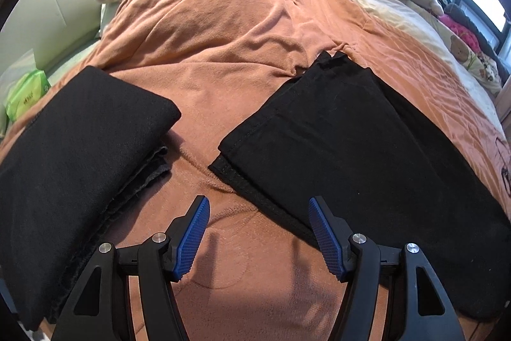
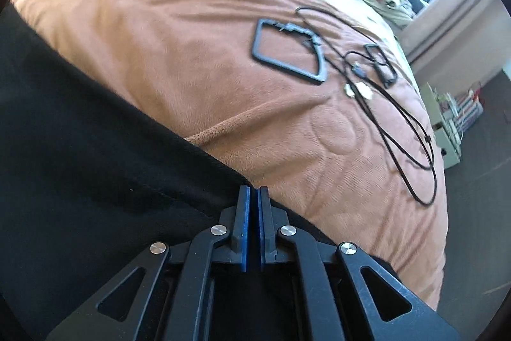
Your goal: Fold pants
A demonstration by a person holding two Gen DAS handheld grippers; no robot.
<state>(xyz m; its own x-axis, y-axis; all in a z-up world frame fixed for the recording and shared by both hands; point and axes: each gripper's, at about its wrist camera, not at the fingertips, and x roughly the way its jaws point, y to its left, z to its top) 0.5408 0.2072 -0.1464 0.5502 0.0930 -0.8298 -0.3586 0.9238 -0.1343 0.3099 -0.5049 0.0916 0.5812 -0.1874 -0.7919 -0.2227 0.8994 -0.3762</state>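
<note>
Two black pants, fuzzy orange blanket

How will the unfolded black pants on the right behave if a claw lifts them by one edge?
Probably floppy: the black pants lie limp, following the orange blanket. Their layers look loose and offset at the near hem, so they may separate or slide. The blanket is soft and creased, so dragging would likely bunch it too.

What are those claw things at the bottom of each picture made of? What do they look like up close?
Both are alike. The left gripper and the right gripper have matte black plastic link arms with triangular cut-outs, joined by round silver pins. Each finger ends in a flat blue pad with a fine cross-hatched grip texture. No cables, markings, hands or sleeves show on them in these views.
</note>
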